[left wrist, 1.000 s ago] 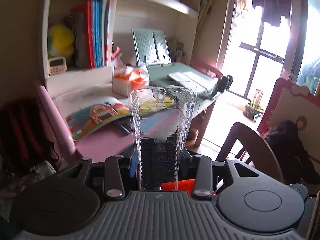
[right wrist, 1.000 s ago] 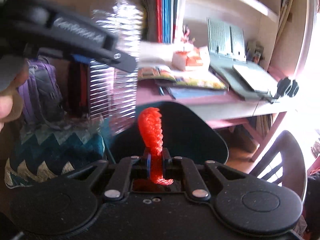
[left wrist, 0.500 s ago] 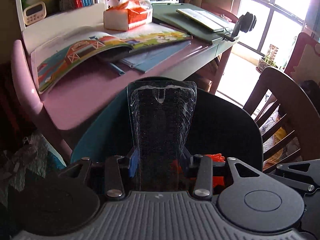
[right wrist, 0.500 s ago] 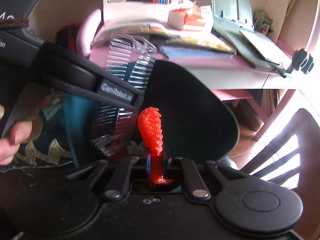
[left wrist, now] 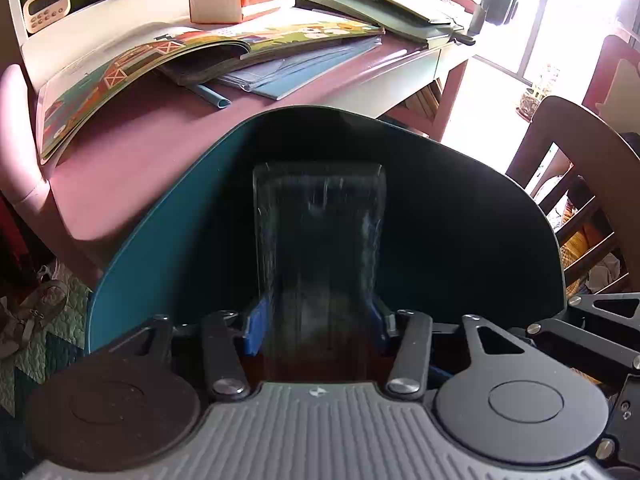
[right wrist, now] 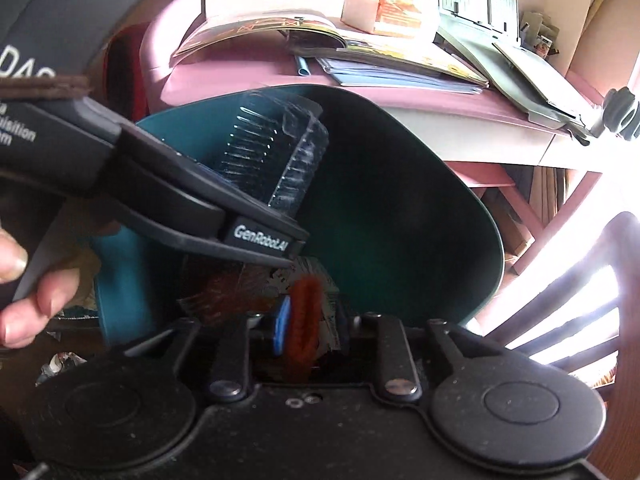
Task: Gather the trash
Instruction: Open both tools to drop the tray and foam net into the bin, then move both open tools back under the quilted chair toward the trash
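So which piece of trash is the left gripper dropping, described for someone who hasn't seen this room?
Start at the pink desk and drop to the teal plastic bin in front of it. Over its dark mouth, the left gripper, jaws opening, has a clear ribbed plastic container between them. Its transparency sets it apart from the fuzzy orange strip nearby.

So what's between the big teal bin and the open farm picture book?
Mostly bare pink desk top, plus a light blue pen lying by the picture book. The left wrist view shows it behind the teal bin.

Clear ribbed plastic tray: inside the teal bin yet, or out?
Partly in: clear ribbed plastic tray pokes past the teal bin rim, between the opening left gripper.
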{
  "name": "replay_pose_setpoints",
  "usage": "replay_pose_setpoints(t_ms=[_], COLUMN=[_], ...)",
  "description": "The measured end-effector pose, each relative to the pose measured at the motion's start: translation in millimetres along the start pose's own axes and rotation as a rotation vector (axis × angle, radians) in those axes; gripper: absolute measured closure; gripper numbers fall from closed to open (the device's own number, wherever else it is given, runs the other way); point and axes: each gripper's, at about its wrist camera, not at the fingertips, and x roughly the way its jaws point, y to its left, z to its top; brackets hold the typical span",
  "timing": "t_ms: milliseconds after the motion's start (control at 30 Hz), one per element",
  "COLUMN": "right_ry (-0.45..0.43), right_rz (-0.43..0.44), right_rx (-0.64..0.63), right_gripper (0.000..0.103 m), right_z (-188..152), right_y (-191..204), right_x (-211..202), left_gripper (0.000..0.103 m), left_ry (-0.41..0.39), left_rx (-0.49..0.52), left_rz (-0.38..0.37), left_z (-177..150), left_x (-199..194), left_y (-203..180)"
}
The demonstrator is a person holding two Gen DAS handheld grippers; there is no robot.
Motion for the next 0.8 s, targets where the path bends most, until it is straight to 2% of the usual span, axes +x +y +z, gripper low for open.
replay_pose_setpoints(t_ms=[67,100,367,433,800], right_ry=[-0.008,-0.012,-0.055,-0.075,-0.164], right_rz=[-0.005,-0.008,-0.028,-0.032,-0.023], right_rx=[-0.010,-0.013,-0.007,0.001,-0.016], right_gripper=[0.069,0.067,0.062,0.055,0.049], right_z=[1,1,1,0,-3], right_y=[3,4,7,7,29], right_x=[-2,-4,-30,-39,-97], left_gripper=[0.037,0.036,0.036,0.036,0.036], left_ry=[-0.011,-0.020,-0.064,-0.077,-0.156], left_rx=[-0.005,-0.005,0.005,0.010,0.016], left_rz=[-0.002,-0.005,-0.015,-0.015,0.009], left_z=[0,0,-1,-2,-26], left_x=[-4,-6,-36,-45,-111], left_y=[1,1,1,1,15])
